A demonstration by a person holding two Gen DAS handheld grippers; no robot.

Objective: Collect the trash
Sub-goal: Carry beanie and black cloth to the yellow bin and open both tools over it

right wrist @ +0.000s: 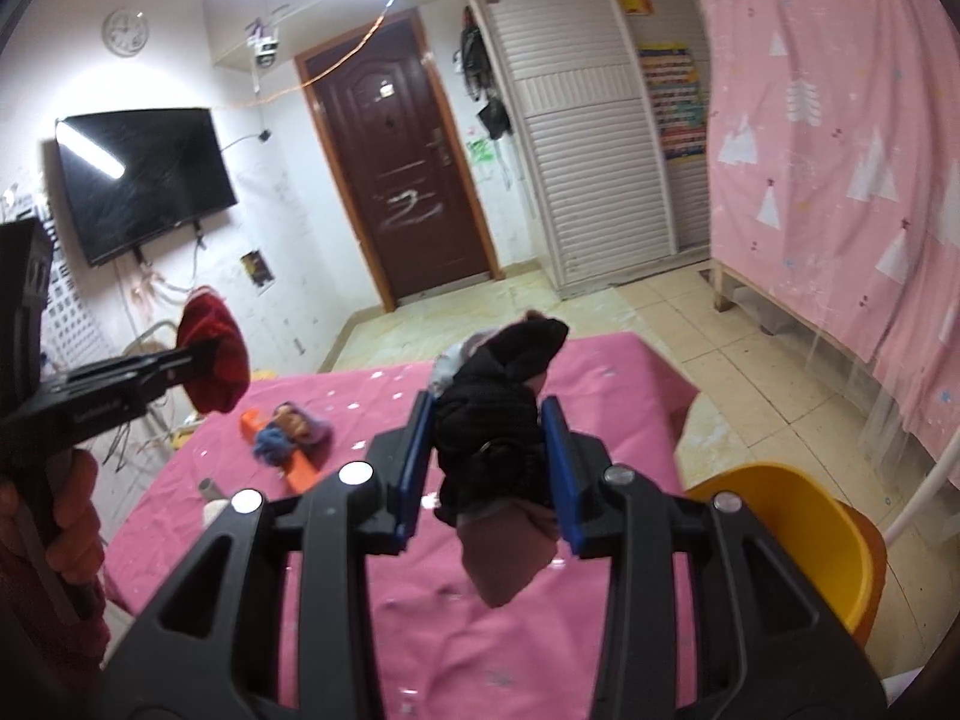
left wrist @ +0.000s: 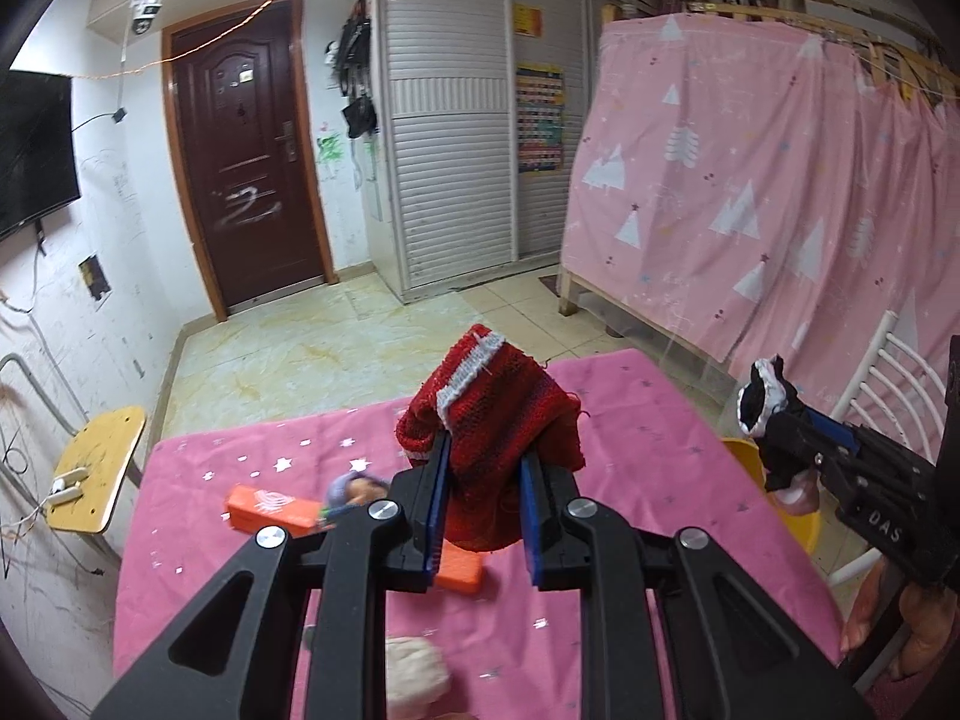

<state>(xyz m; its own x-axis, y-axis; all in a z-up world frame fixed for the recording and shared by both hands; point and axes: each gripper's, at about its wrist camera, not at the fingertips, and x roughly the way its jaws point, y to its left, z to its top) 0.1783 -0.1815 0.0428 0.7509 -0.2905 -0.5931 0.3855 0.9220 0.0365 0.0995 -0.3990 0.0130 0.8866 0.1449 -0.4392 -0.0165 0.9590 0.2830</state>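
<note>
The left gripper [left wrist: 485, 468] pinches a red knitted cloth [left wrist: 492, 414] above the middle of the pink-covered table [left wrist: 630, 420]. The right gripper [right wrist: 487, 444] is clamped on a black sock bundle [right wrist: 492, 414], held up over the table's right edge, near a yellow bin [right wrist: 798, 528]. An orange box [left wrist: 270, 507] and a doll head [left wrist: 354, 489] lie toward the table's left edge

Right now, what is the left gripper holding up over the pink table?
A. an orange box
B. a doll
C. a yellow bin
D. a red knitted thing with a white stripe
D: the left gripper is shut on the red knitted thing, lifted above the pink table, while the orange box lies on the cloth.
</note>
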